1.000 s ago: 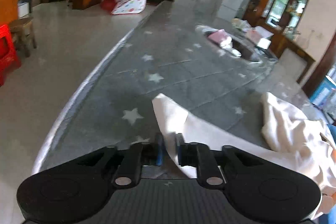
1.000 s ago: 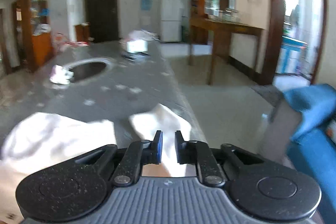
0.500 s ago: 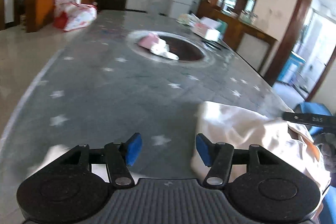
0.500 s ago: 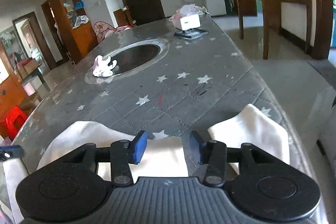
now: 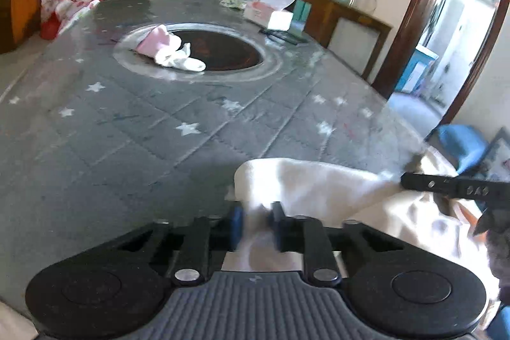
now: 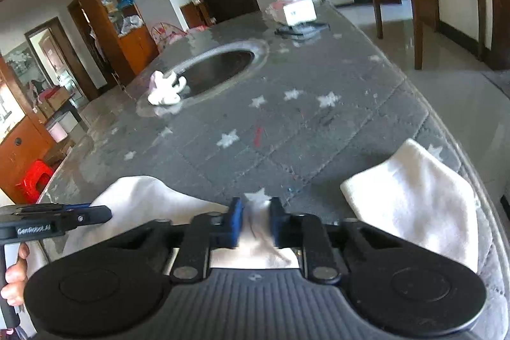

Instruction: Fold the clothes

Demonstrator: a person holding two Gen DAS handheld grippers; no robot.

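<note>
Both grippers (image 5: 256, 223) (image 6: 255, 222) pinch crumpled garment (image 5: 318, 184).

The left hand-held gripper (image 5: 255, 223) had just been closing, and its blue pads pinched a fold of the white garment (image 5: 306, 184) near the surface's (image 5: 134, 136) near edge. The right hand-held gripper's black finger (image 5: 446, 185) reached in over the cloth from the right. Pink-and-white socks (image 5: 169, 50) lay on the round inset's rim farther back.

Soft white cloth garment (image 5: 318, 180) on a matt grey quilted table cover (image 5: 127, 133) (star-printed); glossy tiled floor (image 6: 446, 53).
</note>
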